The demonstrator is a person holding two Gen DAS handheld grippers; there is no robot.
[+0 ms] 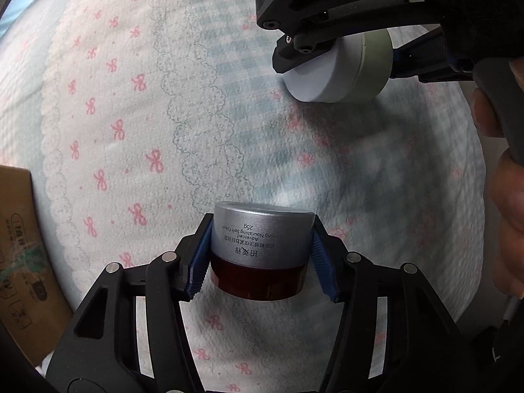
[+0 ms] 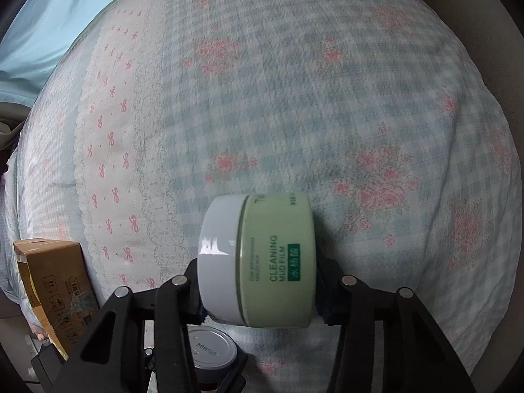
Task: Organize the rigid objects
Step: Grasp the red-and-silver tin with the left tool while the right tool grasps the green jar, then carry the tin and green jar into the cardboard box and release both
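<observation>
My left gripper is shut on a small cream jar with a silver body and a dark red lid, held above the bed sheet. My right gripper is shut on a pale green mud-film jar with a white lid, held on its side. In the left wrist view the right gripper and the green jar hang at the upper right, apart from the cream jar. In the right wrist view the cream jar shows low down, behind my left finger.
A bed sheet with blue checks, pink bows and flowers fills both views. A brown cardboard box stands at the left edge; it also shows in the right wrist view. A hand holds the right gripper's handle.
</observation>
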